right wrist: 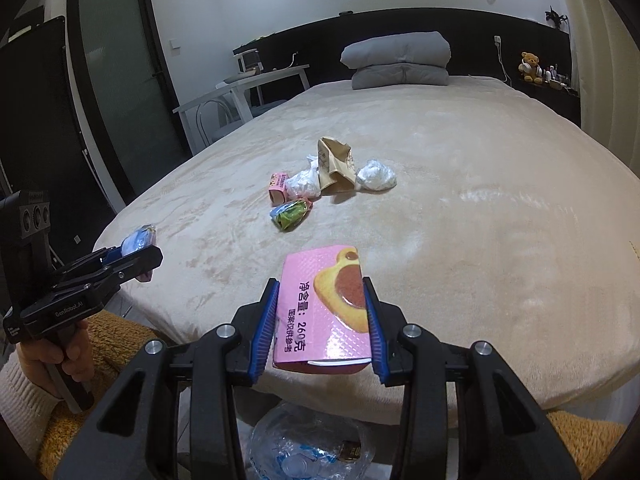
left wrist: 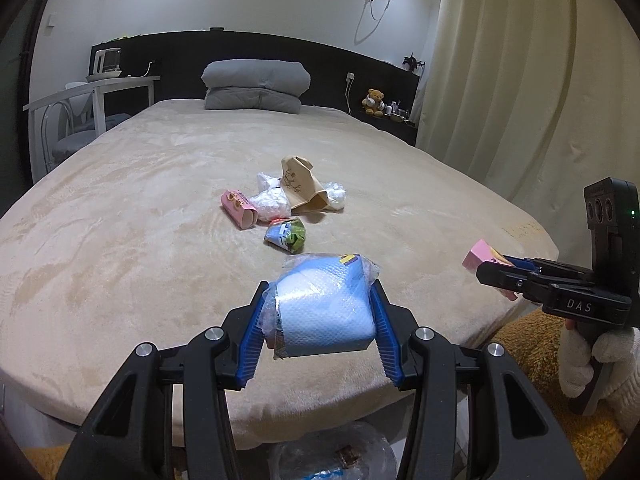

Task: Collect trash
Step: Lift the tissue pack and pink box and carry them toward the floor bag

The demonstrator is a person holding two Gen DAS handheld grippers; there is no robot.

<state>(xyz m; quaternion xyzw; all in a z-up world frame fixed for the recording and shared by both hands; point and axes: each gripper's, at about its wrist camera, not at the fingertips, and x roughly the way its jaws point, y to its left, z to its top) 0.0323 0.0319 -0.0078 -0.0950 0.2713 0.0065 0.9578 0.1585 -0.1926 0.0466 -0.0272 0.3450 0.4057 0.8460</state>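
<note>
Both grippers loaded, held over the near edge of the bed (left wrist: 120,208).

- Left gripper (left wrist: 320,326): jaws clamped on a blue-and-white plastic-wrapped pack (left wrist: 324,304), pads pressing both sides.
- Right gripper (right wrist: 322,320): jaws clamped on a pink snack box (right wrist: 324,304).
- Below the near edge, between the 2 grippers: a clear plastic bag (right wrist: 308,452) on the floor, already holding some wrappers. Likely the collection point, so some trash looks already dropped.
- Left on the bed, clustered around the middle, well away from every edge: smaller pink box (left wrist: 238,208), green-blue wrapper (left wrist: 286,236), brown paper bag (left wrist: 300,190), 2 or 3 crumpled white plastic wads (left wrist: 272,204) touching the paper bag and pink box.

Judgement: mid-task. 2 items in hand not yet binned, about 5 or 6 pieces to fetch. Next step is probably releasing both into the bag.
</note>
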